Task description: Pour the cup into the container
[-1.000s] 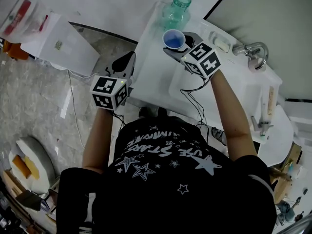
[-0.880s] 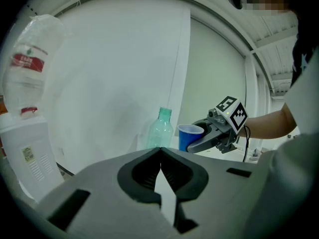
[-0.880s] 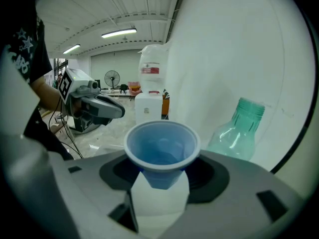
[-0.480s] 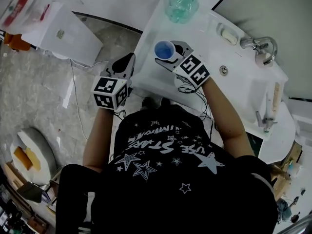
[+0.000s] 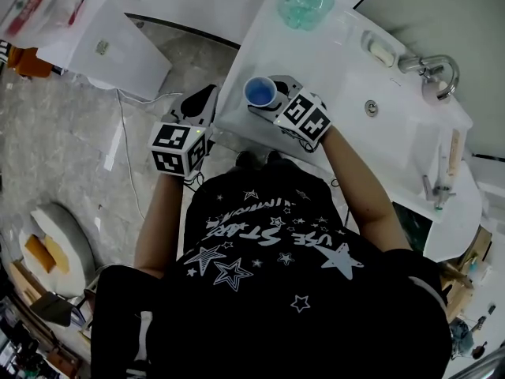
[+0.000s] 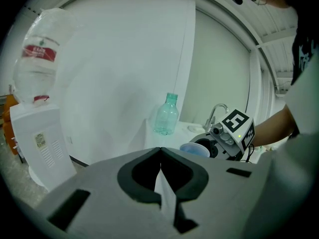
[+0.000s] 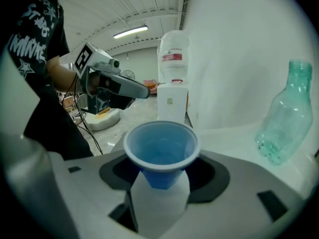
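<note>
Right claw [image 5: 268,96] gripping blue cup [image 7: 161,151]; left claw [image 6: 160,156] closed, evident only in own view.

The cup [image 7: 160,148] is bright blue. The bottle [image 5: 307,2] is see-through green. The counter [image 5: 347,61] is white. The left gripper [image 5: 207,95] and the right gripper [image 5: 267,97] are white and dark grey, with black and white squares on the back. The person's shirt [image 5: 268,290] is black with white stars and letters. The floor [image 5: 71,156] is grey and speckled. The water cooler [image 6: 40,138] is white, and its label is red.
</note>
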{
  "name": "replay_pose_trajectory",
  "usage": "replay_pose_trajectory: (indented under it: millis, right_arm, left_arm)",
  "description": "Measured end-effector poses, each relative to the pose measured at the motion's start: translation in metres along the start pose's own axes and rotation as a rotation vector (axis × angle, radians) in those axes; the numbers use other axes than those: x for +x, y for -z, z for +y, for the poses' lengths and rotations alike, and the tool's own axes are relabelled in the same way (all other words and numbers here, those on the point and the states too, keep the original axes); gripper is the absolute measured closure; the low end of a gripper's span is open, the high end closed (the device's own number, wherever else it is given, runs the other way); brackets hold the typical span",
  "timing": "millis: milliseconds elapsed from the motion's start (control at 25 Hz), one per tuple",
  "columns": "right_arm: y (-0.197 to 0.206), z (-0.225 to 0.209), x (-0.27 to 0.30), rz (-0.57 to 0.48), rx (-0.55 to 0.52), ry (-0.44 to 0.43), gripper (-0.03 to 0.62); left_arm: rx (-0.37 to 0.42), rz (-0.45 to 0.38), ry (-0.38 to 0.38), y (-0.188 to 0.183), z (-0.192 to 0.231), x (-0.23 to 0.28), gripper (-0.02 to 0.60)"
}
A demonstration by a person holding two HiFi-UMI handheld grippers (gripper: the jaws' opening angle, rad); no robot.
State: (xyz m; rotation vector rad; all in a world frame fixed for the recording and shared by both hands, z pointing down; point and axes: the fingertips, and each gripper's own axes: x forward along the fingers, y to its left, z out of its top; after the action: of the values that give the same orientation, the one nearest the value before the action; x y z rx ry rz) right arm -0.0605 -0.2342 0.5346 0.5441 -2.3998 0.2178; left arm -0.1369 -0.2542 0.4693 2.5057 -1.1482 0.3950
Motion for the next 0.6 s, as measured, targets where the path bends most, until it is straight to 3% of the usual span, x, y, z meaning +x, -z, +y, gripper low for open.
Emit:
replay_pose_trajectory:
  millis: [600]
  right_arm:
    - [0.005, 0.015, 0.023, -0.019, 0.026, -0.02, 0.321]
  left_arm:
    - [-0.003, 0.014, -0.002, 0.015, 0.005, -0.018, 0.572]
